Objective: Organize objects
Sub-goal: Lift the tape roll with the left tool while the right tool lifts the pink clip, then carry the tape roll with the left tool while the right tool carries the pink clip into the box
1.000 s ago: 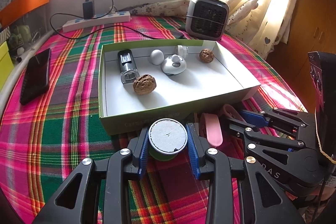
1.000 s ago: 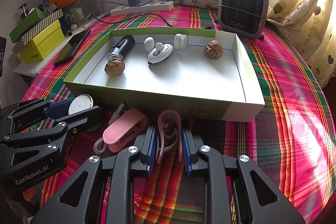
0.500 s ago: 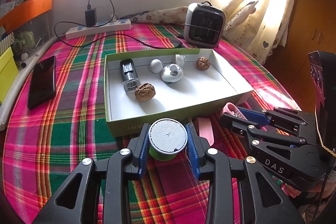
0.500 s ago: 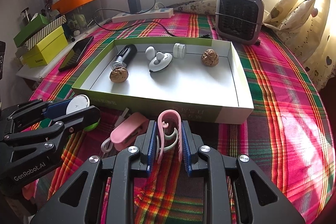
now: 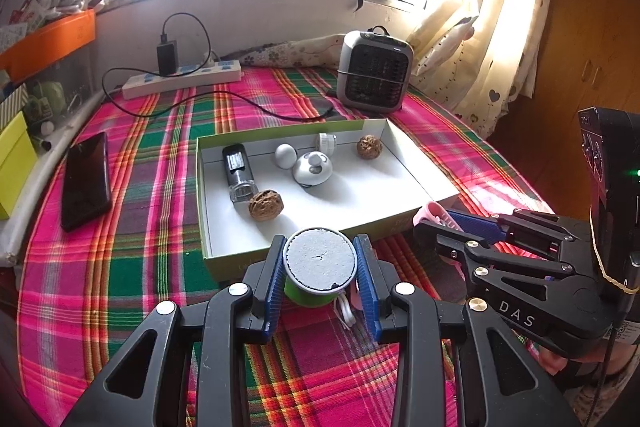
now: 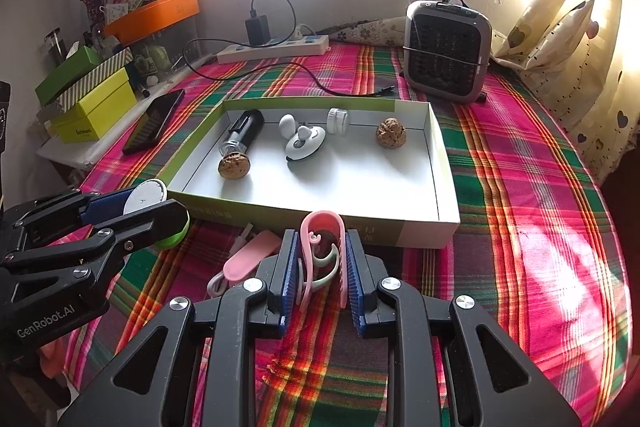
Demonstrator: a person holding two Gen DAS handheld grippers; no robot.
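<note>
Where the tool (image 5: 320, 277) grips, the green pot (image 5: 319, 267) shows a grey lid.

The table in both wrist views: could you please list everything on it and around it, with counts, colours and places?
box: 1, white inside, green rim, table centre
walnuts: 2, brown, in box
black tube: 1, in box, left
white gadgets: 3, in box, rear
phone: 1, black, left of box
heater: 1, grey, behind box
power strip: 1, white, rear
pink case: 1, with white cable, in front of box
green tub: 1, white lid, in left hand-held gripper
pink clip: 1, in right hand-held gripper
</note>
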